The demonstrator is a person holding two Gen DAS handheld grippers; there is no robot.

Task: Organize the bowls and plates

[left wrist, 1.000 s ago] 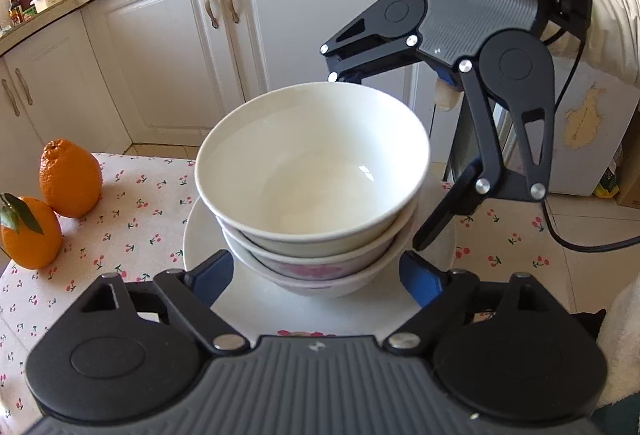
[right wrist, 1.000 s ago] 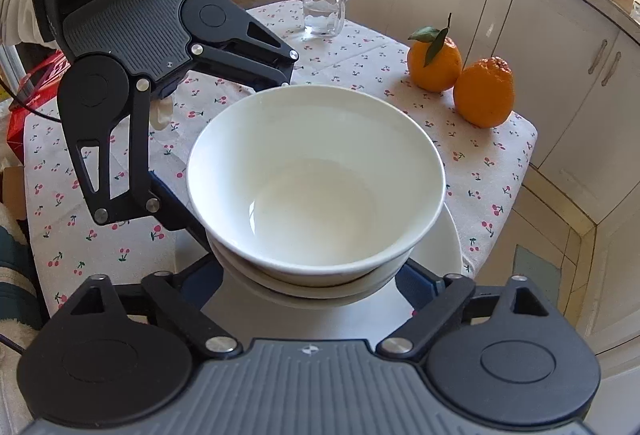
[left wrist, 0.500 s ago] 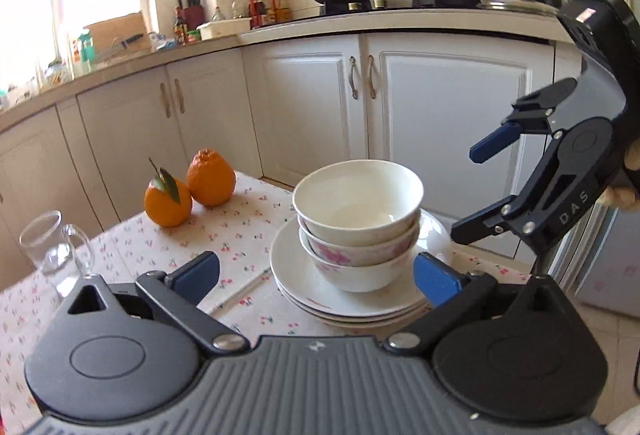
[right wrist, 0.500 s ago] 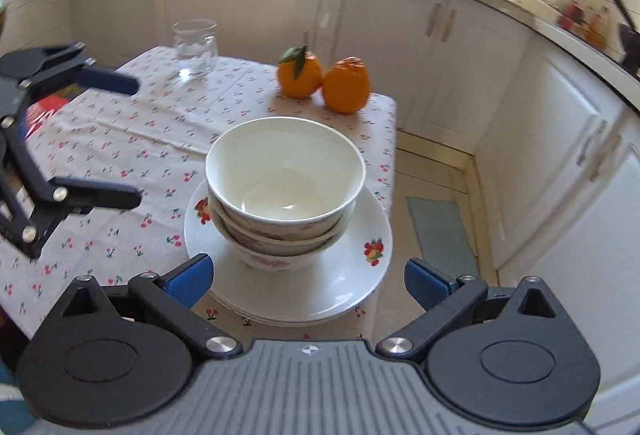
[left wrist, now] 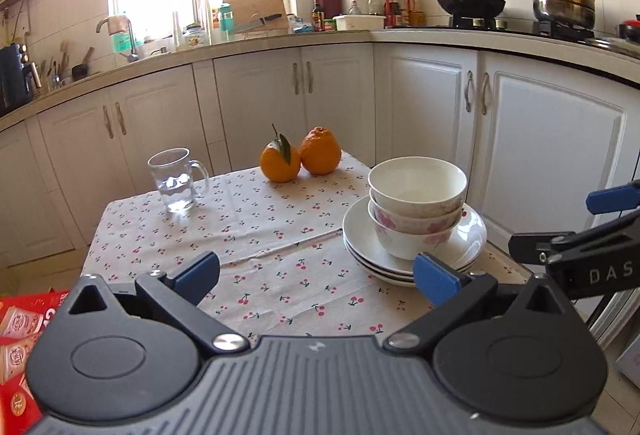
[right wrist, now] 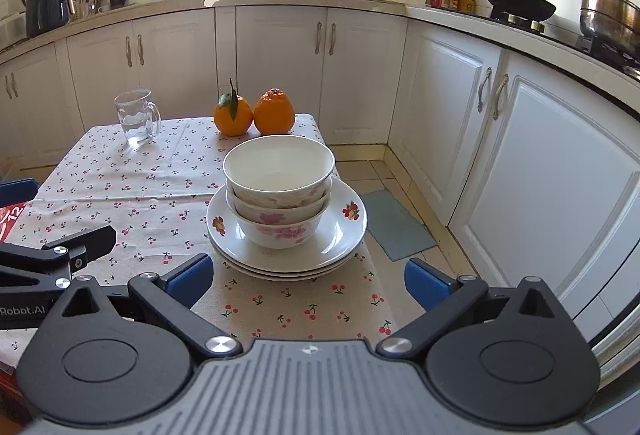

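Note:
Three nested bowls (left wrist: 416,195) (right wrist: 279,187) stand upright on a stack of white plates (left wrist: 472,235) (right wrist: 344,235) near the table's right edge. The top bowl is plain white and the two under it carry pink flowers. My left gripper (left wrist: 316,275) is open and empty, short of the stack and to its left. My right gripper (right wrist: 308,277) is also open and empty, with the stack straight ahead beyond its fingertips. Each shows in the other's view: the right gripper (left wrist: 576,221) at the right edge, the left gripper (right wrist: 48,215) at the left edge.
The table's cherry-print cloth (left wrist: 280,219) also holds two oranges (left wrist: 300,155) (right wrist: 254,113) and a glass mug of water (left wrist: 176,179) (right wrist: 136,117). White cabinets (left wrist: 552,139) run behind and to the right. A red box (left wrist: 16,335) lies lower left, and a mat (right wrist: 396,223) lies on the floor.
Both grippers have drawn back from the bowl stack, risen and rolled level. Their jaws have spread wider. The bowls stay nested on the plates.

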